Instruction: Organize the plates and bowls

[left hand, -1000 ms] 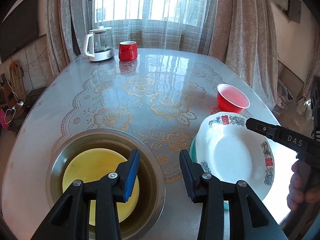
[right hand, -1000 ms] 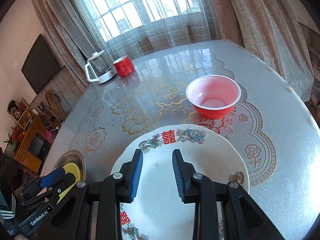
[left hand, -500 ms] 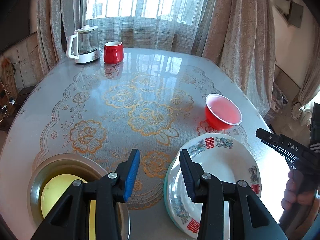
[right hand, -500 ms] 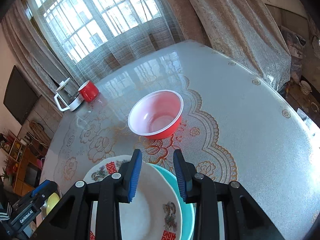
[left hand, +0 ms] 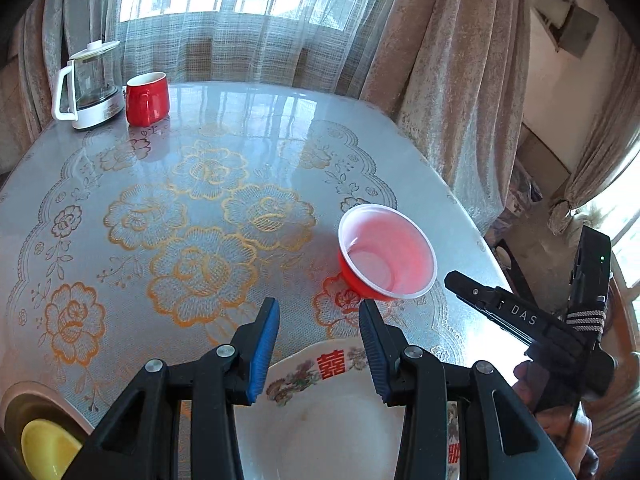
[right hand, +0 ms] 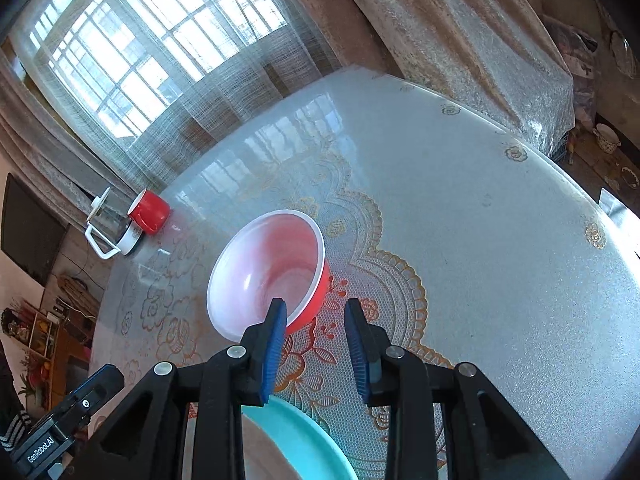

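A red bowl point(left hand: 387, 258) with a pale inside stands on the table; it also shows in the right wrist view point(right hand: 268, 272). My right gripper point(right hand: 315, 312) is open, just short of the bowl's near rim; its body shows in the left wrist view point(left hand: 516, 316). A white flowered plate point(left hand: 328, 408) lies on a teal plate point(right hand: 304, 436) at the near edge. My left gripper point(left hand: 318, 316) is open and empty above the white plate. A steel bowl point(left hand: 16, 400) holding a yellow plate point(left hand: 44, 448) sits at the near left.
A glass kettle point(left hand: 90, 84) and a red mug point(left hand: 146, 98) stand at the far left of the lace-patterned table point(left hand: 224, 152). Curtains hang behind the table. The table's right edge drops to the floor.
Both grippers moved forward and right. The red bowl is closer in both views. The steel bowl slid to the left wrist view's lower left corner.
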A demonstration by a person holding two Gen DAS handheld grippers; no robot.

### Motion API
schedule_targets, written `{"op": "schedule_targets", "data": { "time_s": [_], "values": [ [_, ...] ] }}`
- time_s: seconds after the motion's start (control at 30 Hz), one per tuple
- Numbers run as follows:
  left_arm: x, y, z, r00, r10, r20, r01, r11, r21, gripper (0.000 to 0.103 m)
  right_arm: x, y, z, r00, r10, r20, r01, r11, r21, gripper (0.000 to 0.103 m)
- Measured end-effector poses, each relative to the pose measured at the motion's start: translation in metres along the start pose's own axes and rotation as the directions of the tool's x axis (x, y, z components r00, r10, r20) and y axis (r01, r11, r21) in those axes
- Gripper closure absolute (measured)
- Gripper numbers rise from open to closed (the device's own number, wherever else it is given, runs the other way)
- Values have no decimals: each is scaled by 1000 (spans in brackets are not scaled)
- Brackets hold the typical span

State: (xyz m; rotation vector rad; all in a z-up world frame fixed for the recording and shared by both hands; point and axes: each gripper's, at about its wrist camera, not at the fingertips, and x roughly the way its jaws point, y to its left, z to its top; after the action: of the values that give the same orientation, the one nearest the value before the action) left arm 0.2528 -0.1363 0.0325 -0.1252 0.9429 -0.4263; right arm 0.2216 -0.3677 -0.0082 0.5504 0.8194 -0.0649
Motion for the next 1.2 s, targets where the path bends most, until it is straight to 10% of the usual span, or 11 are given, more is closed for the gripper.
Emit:
{"op": "schedule_targets", "data": {
  "time_s": [0.63, 1.2],
  "values": [
    [93, -21, 30, 986, -68, -153, 64, 998, -28, 78, 42, 1, 12, 997, -36, -68, 34, 999, -24, 91],
    [-2, -13, 12, 996, -85, -2, 85, 996, 21, 84, -13, 39, -1, 995, 96, -26, -98, 989, -107, 92]
  ]
}}
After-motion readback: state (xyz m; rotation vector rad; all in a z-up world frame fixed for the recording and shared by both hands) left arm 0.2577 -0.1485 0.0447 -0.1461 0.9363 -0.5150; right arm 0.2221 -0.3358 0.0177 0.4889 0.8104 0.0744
